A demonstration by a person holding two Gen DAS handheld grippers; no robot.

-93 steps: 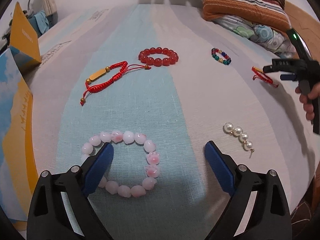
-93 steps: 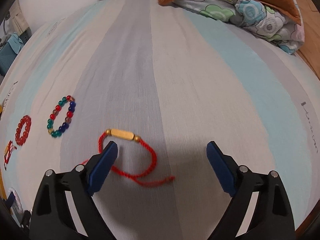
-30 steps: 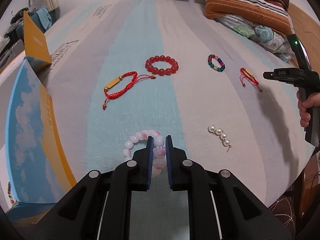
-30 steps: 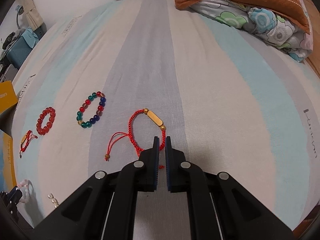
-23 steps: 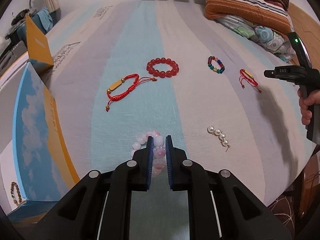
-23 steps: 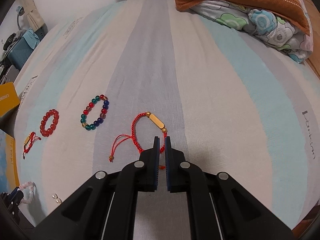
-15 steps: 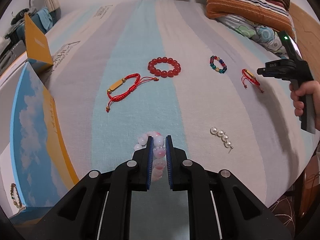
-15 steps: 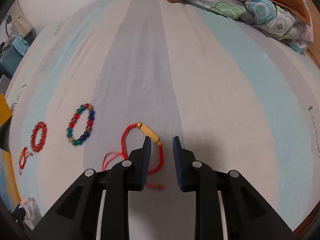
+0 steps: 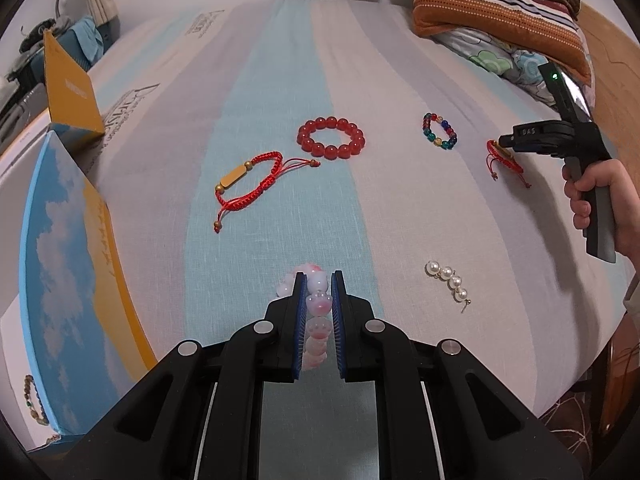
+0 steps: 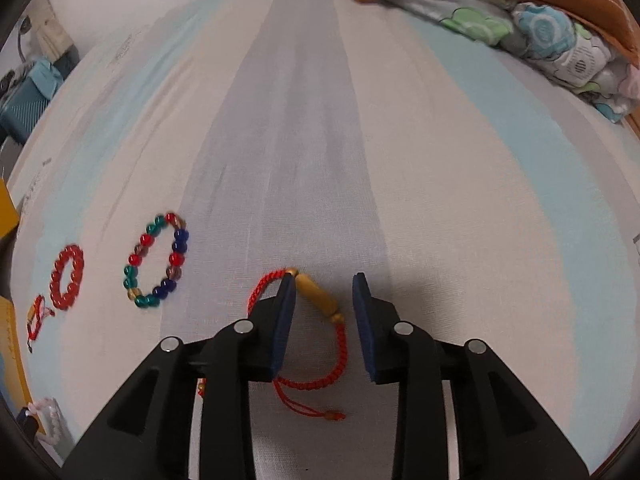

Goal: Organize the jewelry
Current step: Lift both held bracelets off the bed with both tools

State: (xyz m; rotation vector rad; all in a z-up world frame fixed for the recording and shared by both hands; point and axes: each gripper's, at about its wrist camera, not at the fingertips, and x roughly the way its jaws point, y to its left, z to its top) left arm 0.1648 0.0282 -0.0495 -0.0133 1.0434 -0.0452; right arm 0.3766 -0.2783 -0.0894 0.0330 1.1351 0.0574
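My left gripper (image 9: 318, 280) is shut on a pink bead bracelet (image 9: 319, 304), which hangs between its blue pads over the striped bed sheet (image 9: 280, 80). My right gripper (image 10: 322, 284) hangs low over a red cord bracelet (image 10: 340, 344) with a gold tube bead. Its jaws are opening; the bead and cord lie between them, and the pads do not press on them. In the left wrist view the right gripper (image 9: 505, 142) is at the far right, held by a hand (image 9: 596, 192), above that same red cord bracelet (image 9: 505, 160).
On the sheet lie a red bead bracelet (image 9: 331, 138), a multicoloured bead bracelet (image 9: 439, 131), a second red cord bracelet (image 9: 250, 182) and a pearl piece (image 9: 447, 282). A blue and yellow box (image 9: 68, 280) stands at the left. Pillows (image 9: 492, 12) are piled at the back right.
The right gripper has sunk toward the red cord bracelet and its jaws have parted from shut. The left gripper, open three seconds ago, has stayed shut on the pink bracelet over the last second.
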